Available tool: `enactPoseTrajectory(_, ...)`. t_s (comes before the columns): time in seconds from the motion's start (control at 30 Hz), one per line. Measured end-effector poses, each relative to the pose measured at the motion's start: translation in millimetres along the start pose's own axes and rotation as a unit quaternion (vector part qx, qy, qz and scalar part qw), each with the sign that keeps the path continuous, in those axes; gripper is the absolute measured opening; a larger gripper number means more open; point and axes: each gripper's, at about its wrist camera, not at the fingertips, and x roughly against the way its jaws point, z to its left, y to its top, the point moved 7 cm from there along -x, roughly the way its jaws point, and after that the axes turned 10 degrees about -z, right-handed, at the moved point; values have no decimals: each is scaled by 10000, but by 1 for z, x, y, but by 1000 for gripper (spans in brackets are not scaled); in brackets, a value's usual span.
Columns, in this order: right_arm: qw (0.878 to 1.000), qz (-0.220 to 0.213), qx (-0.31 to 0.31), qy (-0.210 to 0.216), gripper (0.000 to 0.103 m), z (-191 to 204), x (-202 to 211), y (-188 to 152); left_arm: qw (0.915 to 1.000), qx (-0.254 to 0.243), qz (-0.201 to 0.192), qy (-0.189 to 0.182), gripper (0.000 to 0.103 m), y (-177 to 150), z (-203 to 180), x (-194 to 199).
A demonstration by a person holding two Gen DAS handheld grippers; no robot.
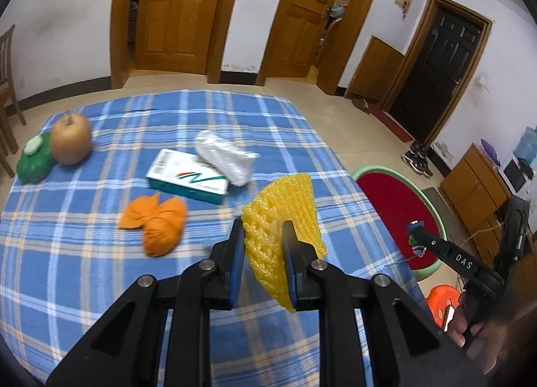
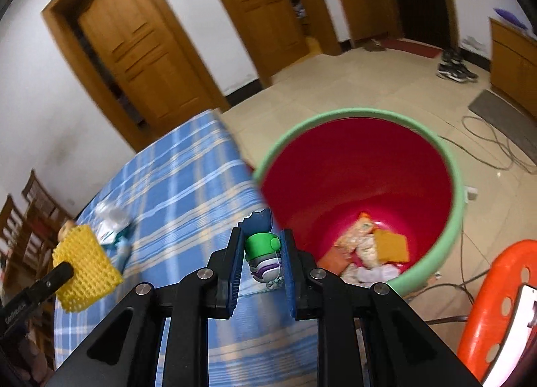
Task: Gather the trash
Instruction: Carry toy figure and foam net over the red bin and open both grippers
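On the blue plaid table [image 1: 100, 253], from the left: green lidded container [image 1: 35, 160] touching an apple [image 1: 71, 139], crumpled orange wrapper [image 1: 156, 224], white-and-teal carton [image 1: 188, 175] with a scrunched white plastic bag [image 1: 223, 155] lying partly on its far end. Nearer centre, left gripper [image 1: 263, 236] clamped on a yellow foam fruit net [image 1: 285, 216] — jaws closed tight on its lower half, net lifted above the table. Further right, right gripper [image 2: 260, 253] gripping a small toy figure [image 2: 263, 258] with green top and purple-striped body, jaws pressed to both its sides, held over the table's edge just beside the bin. Beyond that edge, on the tiled floor, red trash bin [image 2: 458, 219] with pale green rim — crumpled paper and an orange card at its bottom. Far right, an orange perforated stool [image 2: 496, 289].
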Motion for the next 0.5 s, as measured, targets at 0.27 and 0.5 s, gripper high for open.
enactPoseTrajectory(0.27,9989,-68,-399,-242,24,-43,-1,12,9990,-350,146,-217,21,2,-43,-25)
enactPoseTrajectory(0.5,9976,-162,-603,-291,24,-63,4,18,9969,-607,275,-408,21,1,-77,-44)
